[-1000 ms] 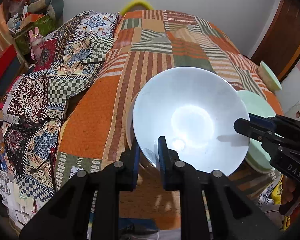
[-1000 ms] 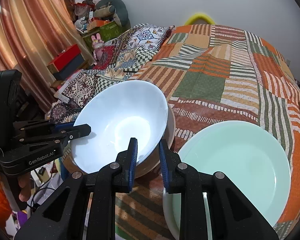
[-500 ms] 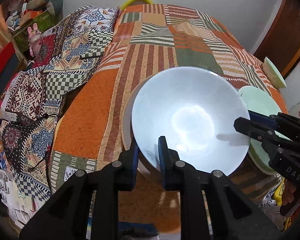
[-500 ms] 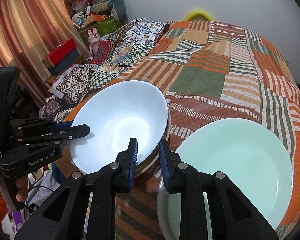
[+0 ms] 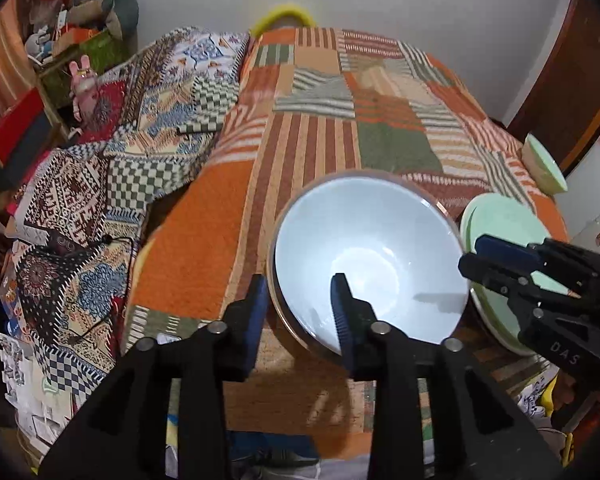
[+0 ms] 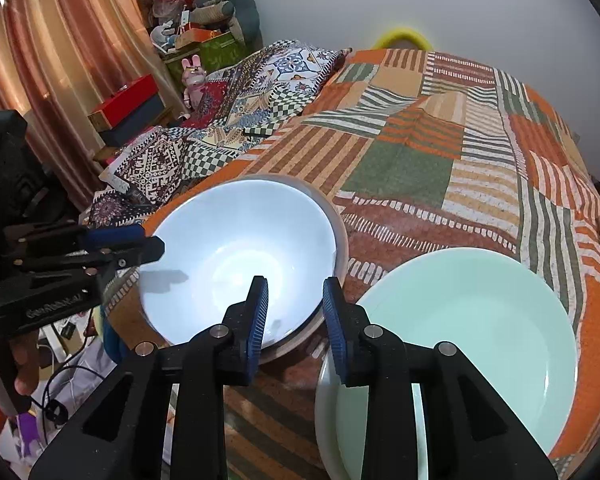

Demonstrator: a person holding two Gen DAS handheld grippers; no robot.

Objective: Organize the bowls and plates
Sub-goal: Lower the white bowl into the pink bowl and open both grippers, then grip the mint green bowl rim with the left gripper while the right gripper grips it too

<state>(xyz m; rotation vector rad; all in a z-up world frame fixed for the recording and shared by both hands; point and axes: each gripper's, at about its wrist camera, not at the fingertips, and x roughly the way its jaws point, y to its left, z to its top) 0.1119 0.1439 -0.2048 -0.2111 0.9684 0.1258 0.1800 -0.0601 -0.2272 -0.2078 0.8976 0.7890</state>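
A pale blue bowl (image 5: 364, 256) sits nested in a beige bowl (image 5: 440, 205) on the patchwork bed cover; it also shows in the right wrist view (image 6: 240, 256). My left gripper (image 5: 300, 308) is open, its fingers astride the bowl's near rim. My right gripper (image 6: 294, 310) is open, astride the bowl's right rim. The left gripper shows in the right wrist view (image 6: 148, 240). A stack of mint green plates (image 6: 472, 340) lies to the right of the bowls, also seen in the left wrist view (image 5: 500, 220).
A small green bowl (image 5: 544, 164) lies tilted at the bed's far right edge. A patterned quilt (image 5: 140, 128) covers the bed's left side. Boxes and toys (image 6: 196, 40) stand by the curtain. The bed's near edge is just below the bowls.
Both grippers have opened and let go of the blue bowl, which now rests lower, seated in the beige bowl.
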